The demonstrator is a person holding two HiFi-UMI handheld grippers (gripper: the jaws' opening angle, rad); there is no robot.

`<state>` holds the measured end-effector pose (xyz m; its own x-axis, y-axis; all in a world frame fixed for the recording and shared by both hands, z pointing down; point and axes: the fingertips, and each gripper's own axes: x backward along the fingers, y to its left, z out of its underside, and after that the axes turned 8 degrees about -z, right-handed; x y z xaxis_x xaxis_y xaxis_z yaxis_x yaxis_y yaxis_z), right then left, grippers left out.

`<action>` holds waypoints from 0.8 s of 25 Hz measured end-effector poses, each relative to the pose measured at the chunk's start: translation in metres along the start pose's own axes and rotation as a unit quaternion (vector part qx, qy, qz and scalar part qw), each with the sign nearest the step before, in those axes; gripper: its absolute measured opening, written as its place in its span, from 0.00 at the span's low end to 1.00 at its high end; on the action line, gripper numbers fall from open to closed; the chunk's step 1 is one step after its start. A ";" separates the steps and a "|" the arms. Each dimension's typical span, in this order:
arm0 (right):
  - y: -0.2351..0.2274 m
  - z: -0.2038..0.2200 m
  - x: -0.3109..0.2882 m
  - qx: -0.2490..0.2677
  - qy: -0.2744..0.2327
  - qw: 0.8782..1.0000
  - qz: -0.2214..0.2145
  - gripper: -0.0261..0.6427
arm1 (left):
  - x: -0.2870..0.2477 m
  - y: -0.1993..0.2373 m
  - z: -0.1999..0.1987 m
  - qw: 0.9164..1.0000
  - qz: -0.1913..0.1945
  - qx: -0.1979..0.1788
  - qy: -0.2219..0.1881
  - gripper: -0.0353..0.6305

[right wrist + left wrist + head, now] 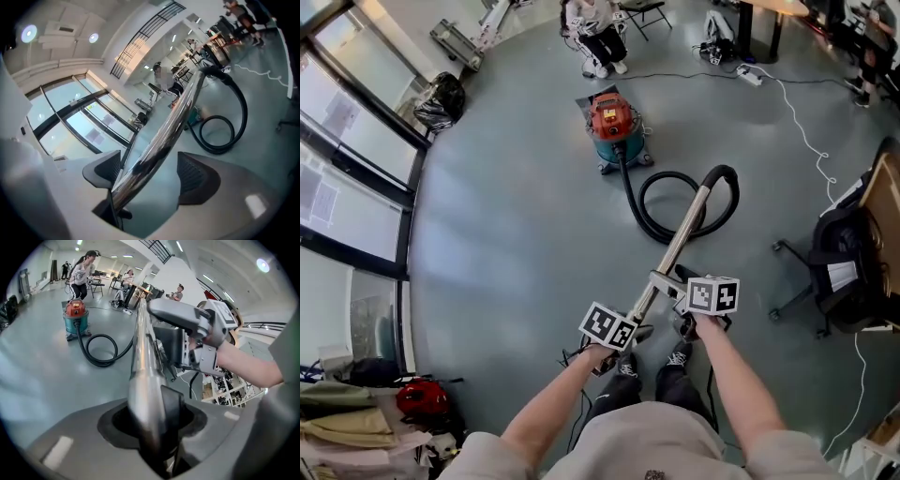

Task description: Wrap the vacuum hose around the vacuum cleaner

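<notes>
Clenched on wand (680,239) with left gripper (157,401); released, astride it, with right gripper (149,161). Looped hose (649,217) at 12 o'clock before vacuum (614,127); bare floor (506,234) toward 9.

1 vacuum cleaner (613,127), 1 hose (649,221), 1 wand (681,238)

Place: I stand in a big open office or lab hall.
Floor: wide smooth grey floor (506,234), a long thin white cable (798,124) lying loose across it.
Walls: tall dark-framed glass windows (356,159).
Furniture: black wheeled office chair (839,234).
Above: black metal railing (140,44) of an upper level.
</notes>
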<state>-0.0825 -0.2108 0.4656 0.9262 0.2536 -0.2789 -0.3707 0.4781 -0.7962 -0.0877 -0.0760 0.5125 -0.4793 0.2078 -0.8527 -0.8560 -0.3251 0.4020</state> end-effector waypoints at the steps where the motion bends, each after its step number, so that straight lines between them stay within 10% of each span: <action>1: -0.004 -0.001 -0.006 -0.014 -0.003 1.000 -0.006 0.62 | 0.000 -0.005 -0.001 1.000 0.003 0.000 -0.003 0.33; 11: -0.022 -0.015 -0.034 -0.045 -0.015 0.999 0.017 0.47 | -0.010 -0.009 -0.015 0.999 0.027 0.031 -0.027 0.33; 20: -0.019 -0.026 -0.070 -0.030 -0.004 0.997 0.068 0.43 | -0.002 0.020 -0.017 0.996 0.039 -0.081 -0.027 0.36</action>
<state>-0.1386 -0.2598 0.4861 0.8669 0.3189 -0.3831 -0.4882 0.3880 -0.7818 -0.1005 -0.0982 0.5161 -0.5561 0.2249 -0.8001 -0.7758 -0.4857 0.4027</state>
